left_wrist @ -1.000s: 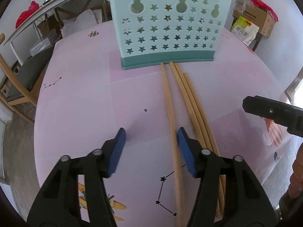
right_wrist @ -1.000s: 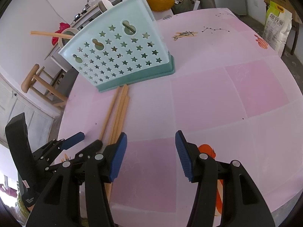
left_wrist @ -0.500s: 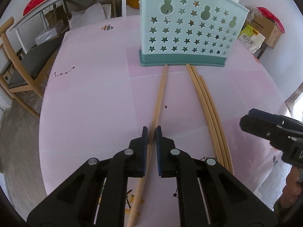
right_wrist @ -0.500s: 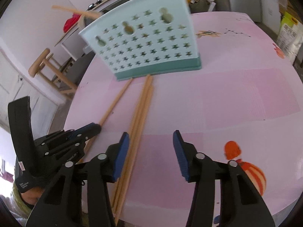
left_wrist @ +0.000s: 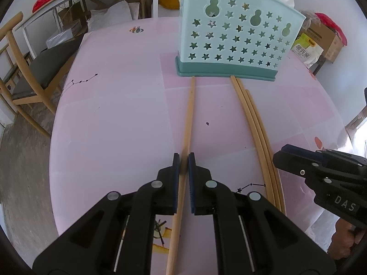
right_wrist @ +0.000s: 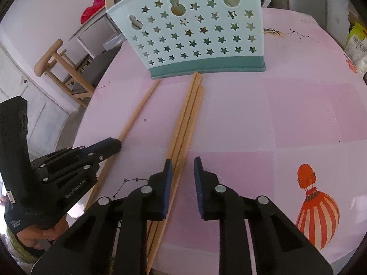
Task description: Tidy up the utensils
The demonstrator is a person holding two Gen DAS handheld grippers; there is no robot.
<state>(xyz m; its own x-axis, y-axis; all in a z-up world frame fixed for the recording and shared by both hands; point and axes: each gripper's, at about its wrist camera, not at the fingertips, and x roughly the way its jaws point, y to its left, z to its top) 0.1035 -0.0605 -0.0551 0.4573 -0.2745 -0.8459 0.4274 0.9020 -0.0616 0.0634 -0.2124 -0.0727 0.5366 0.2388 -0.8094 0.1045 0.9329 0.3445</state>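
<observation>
On the pink table (left_wrist: 114, 126), at the left, the left gripper (left_wrist: 184, 160) is clamping a single chopstick (left_wrist: 189, 114) between its blue pads; a second ago those pads were standing wide apart with this stick lying loose between them, close to the other sticks. That chopstick is now lying apart from the others, its far tip touching the base of the teal utensil holder (left_wrist: 229, 45), which is standing upright at the far side of the table. Further right, a bundle of three chopsticks (right_wrist: 185, 119) is lying side by side, their far ends at the holder's base too. Over their near ends the right gripper (right_wrist: 182, 165) has just been closing: its jaws are sitting much narrower than before yet still parted, with the left pad over the bundle and the sticks not pinched. At the far right, a balloon print (right_wrist: 316, 210) is showing on the tablecloth.
</observation>
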